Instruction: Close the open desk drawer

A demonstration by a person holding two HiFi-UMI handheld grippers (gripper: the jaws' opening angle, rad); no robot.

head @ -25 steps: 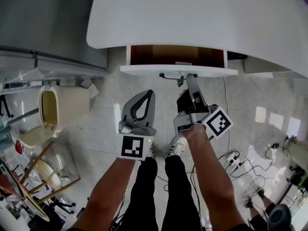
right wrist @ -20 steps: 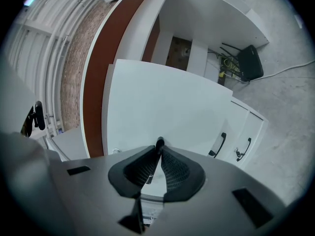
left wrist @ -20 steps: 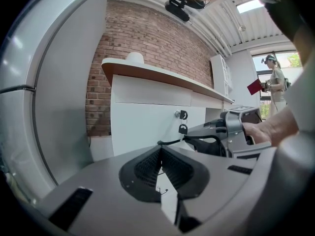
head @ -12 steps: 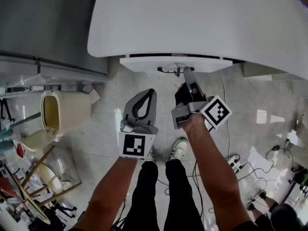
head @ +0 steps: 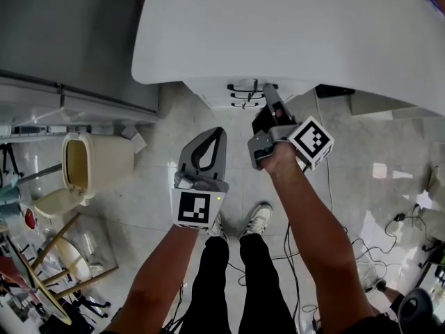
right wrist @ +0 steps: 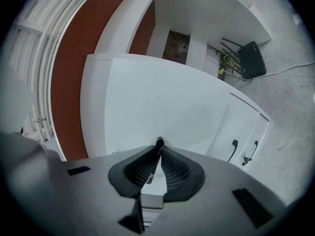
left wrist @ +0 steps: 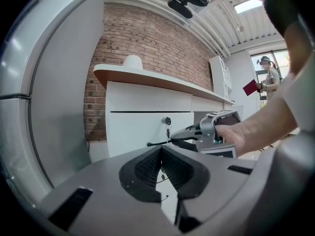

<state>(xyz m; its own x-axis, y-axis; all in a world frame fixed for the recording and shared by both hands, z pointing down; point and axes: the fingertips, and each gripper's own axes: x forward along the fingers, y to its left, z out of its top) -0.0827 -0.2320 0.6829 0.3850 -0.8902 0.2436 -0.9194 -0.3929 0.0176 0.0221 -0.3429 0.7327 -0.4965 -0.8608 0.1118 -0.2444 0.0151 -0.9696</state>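
The white desk (head: 292, 33) fills the top of the head view. Its top drawer (head: 208, 91) sits pushed in under the desktop, and only a strip of its white front with black handles (head: 243, 89) shows. My right gripper (head: 267, 90) reaches level to that front and is shut on the thin black drawer handle (left wrist: 157, 142). In the right gripper view the drawer front (right wrist: 162, 107) is close ahead. My left gripper (head: 217, 132) hangs back to the left, shut and empty, its fingertips (left wrist: 160, 150) together.
A beige bin (head: 90, 162) stands on the floor at left, with wooden stools (head: 49, 256) below it. Cables (head: 410, 221) lie at right. A black box with wires (right wrist: 251, 59) sits under the desk. My shoes (head: 261, 218) stand below the grippers.
The drawer stood open, showing its brown inside; it has slid in under the desktop. My right gripper moved forward with it. The left gripper stayed put.
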